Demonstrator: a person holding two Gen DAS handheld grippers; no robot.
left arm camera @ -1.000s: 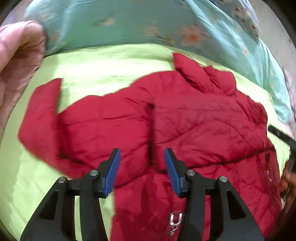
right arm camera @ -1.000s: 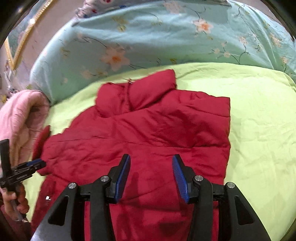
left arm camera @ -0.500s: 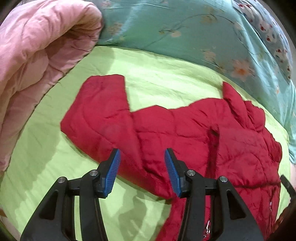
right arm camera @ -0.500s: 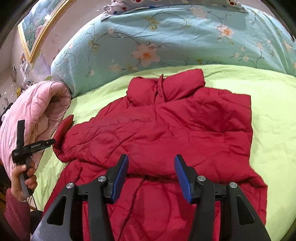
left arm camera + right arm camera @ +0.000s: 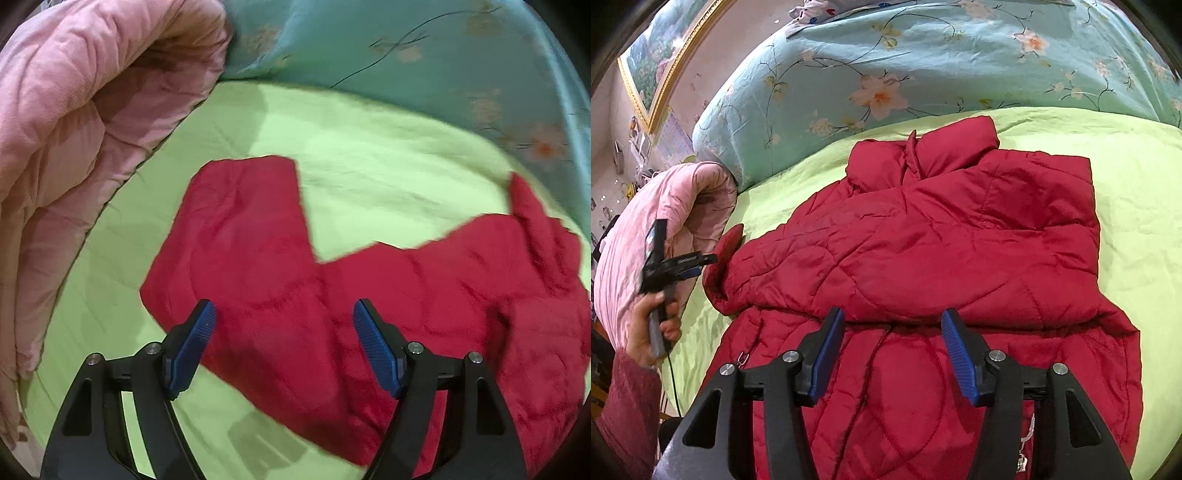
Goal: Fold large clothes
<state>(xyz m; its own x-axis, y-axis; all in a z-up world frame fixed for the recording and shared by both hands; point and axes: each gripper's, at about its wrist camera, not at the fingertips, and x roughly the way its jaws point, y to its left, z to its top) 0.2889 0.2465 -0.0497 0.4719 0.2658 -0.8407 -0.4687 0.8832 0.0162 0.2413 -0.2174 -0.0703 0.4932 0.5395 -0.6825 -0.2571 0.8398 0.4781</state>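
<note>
Red puffy jacket (image 5: pixel 369 295) is spread on the green bed sheet (image 5: pixel 369 155), and the left tool (image 5: pixel 284 339) is opening over its outstretched sleeve (image 5: pixel 240 229), nothing pinched; looks soft, light and slippery, so I'd grab that cuff. Over on the right view, the right tool (image 5: pixel 892 350) hovers over the jacket's folded-over middle, jaws opening and empty.

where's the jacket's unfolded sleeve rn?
Left wrist view: sleeve lies flat on the green sheet, left of the jacket body, beside the pink quilt.

No text anywhere is sharp enough to read.
</note>
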